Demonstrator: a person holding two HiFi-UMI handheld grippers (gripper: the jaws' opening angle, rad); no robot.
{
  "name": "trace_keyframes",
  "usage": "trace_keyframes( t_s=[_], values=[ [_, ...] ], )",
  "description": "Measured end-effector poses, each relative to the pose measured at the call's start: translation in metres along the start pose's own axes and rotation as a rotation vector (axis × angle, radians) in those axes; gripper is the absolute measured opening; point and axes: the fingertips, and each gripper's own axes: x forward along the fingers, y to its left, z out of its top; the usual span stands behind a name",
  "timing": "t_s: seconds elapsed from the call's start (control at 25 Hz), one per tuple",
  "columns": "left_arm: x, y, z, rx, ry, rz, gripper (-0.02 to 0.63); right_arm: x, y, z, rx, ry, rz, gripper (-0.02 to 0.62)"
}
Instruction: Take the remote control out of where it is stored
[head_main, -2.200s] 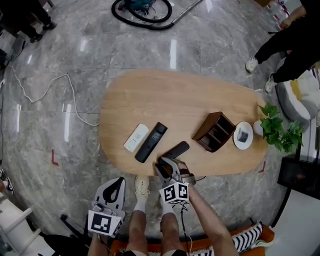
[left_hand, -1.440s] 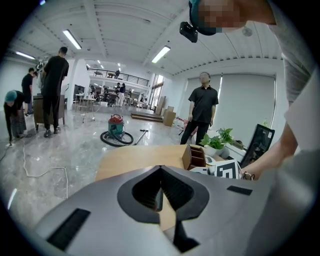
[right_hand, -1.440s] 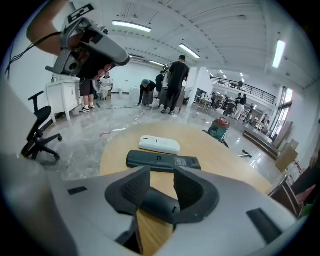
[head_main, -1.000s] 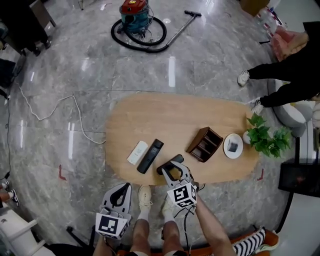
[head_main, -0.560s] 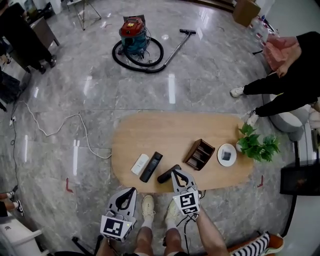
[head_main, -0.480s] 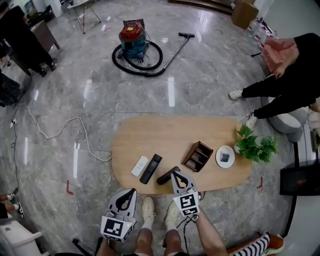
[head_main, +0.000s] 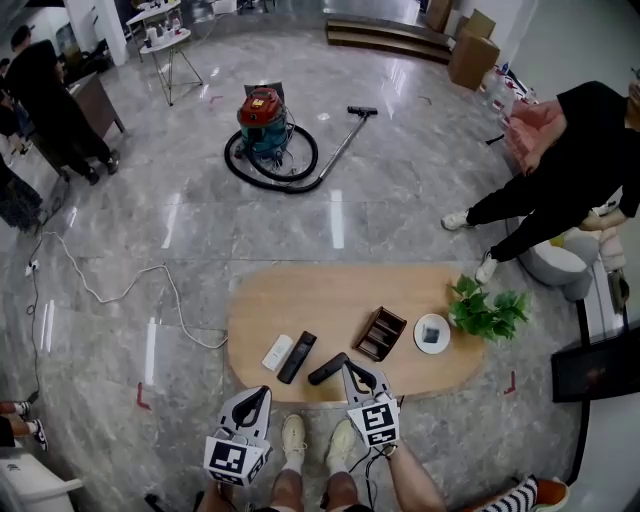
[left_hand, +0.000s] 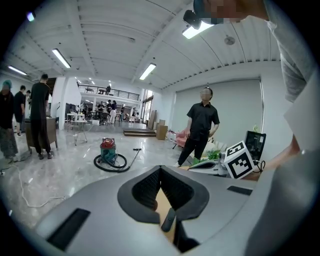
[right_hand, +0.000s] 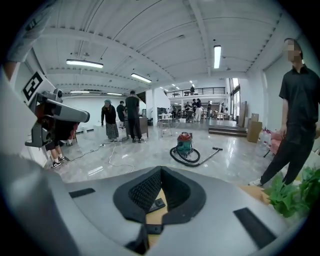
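Note:
On the oval wooden table (head_main: 330, 300), three remotes lie side by side near its front edge: a white one (head_main: 279, 352), a black one (head_main: 297, 357) and a second black one (head_main: 327, 369). To their right stands a brown wooden holder (head_main: 381, 333), with no remote showing in it. My right gripper (head_main: 349, 366) (right_hand: 160, 169) hangs above the table's front edge, shut and empty, its tip close by the second black remote. Off the table to the left, my left gripper (head_main: 262, 393) (left_hand: 160, 168) is also shut with nothing in it. Both gripper views point out across the room.
A white plate (head_main: 432, 333) and a potted plant (head_main: 480, 310) sit at the table's right end. A red and teal vacuum cleaner (head_main: 263, 118) with its hose lies on the floor beyond. A person in black (head_main: 560, 165) stands at the right; a cable (head_main: 120, 290) runs left.
Both grippers have risen away from the table as the head view pulled back. The right gripper's jaws, open over the nearest black remote a second ago, are now shut; that remote stays on the table.

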Motion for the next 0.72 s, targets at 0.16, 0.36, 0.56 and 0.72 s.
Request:
trace_keyframes(
  t_s=[0.16, 0.36, 0.56, 0.72],
  values=[
    [-0.010, -0.007, 0.022, 0.006, -0.016, 0.005, 0.006, -0.018, -0.006, 0.025, 0.015, -0.027, -0.018, 0.008],
    [-0.024, -0.018, 0.051, 0.027, -0.045, 0.004, 0.005, -0.047, -0.008, 0.056, 0.008, -0.064, -0.036, 0.008],
    [-0.038, -0.032, 0.081, 0.052, -0.070, 0.000, 0.006, -0.084, -0.007, 0.078, 0.024, -0.096, -0.059, 0.008],
    [-0.051, -0.046, 0.099, 0.075, -0.090, -0.007, 0.006, -0.116, -0.005, 0.091, 0.041, -0.123, -0.076, 0.008]
  ],
)
